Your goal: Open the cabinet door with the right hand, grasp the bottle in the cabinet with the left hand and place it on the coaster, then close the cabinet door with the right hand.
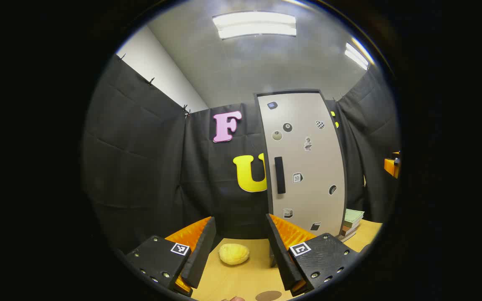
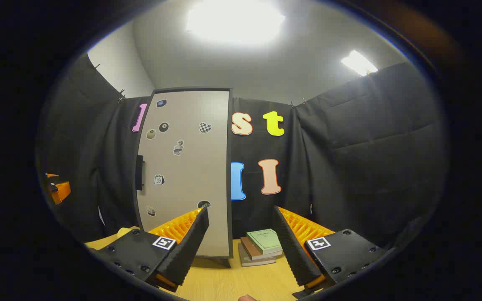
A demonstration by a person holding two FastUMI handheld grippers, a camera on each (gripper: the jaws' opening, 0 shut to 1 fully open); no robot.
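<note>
Right gripper [image 2: 241,246]: the fingers [image 2: 186,246] are spread wide with nothing held between them. Past them the door [image 2: 191,167] of the cabinet is seen shut, standing upright at the far edge of the tabletop [image 2: 232,284]. The handle [image 2: 139,172], a dark vertical bar, lies at the door's left edge at mid height. A stack of books [image 2: 262,246] rests just beside the cabinet's right foot.

Left gripper [image 1: 241,255]: the fingers [image 1: 201,251] are likewise wide apart and empty. A yellow lump [image 1: 233,253] is seen on the tabletop between them and farther off, and a dark round coaster [image 1: 268,296] is cut off at the near edge. The handle again shows as a black bar on the door.

The bottle is hidden behind the shut door, so its weight and finish cannot be told. The door is judged a stiff, light panel, hinged on the right; the handle is best taken across its narrow width, at its middle, and pulled outward. The stickers on the door offer no grip.
</note>
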